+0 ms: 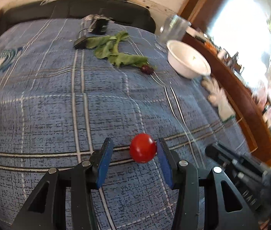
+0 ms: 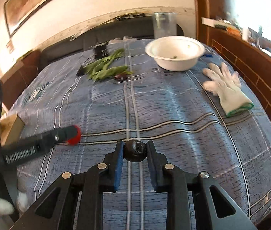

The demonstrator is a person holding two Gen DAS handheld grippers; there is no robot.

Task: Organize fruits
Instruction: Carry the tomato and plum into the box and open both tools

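Note:
A red cherry tomato (image 1: 143, 148) sits between the blue pads of my left gripper (image 1: 134, 149), against the right pad, with a wide gap to the left pad; the jaws are open. It also shows in the right wrist view (image 2: 75, 137) at the left gripper's tip. My right gripper (image 2: 135, 150) is shut on a dark round fruit (image 2: 135, 151), held just above the blue plaid cloth. A white bowl (image 1: 188, 61) (image 2: 174, 52) stands at the far right of the table. A radish with green leaves (image 1: 147, 68) (image 2: 120, 76) lies beyond the middle.
A white glove (image 2: 225, 87) (image 1: 219, 97) lies by the right edge near a wooden wall. A clear glass (image 2: 163, 25) stands behind the bowl. A black device (image 1: 100, 25) and a small black object (image 1: 80, 43) lie at the back. A cardboard box (image 2: 11, 128) sits left.

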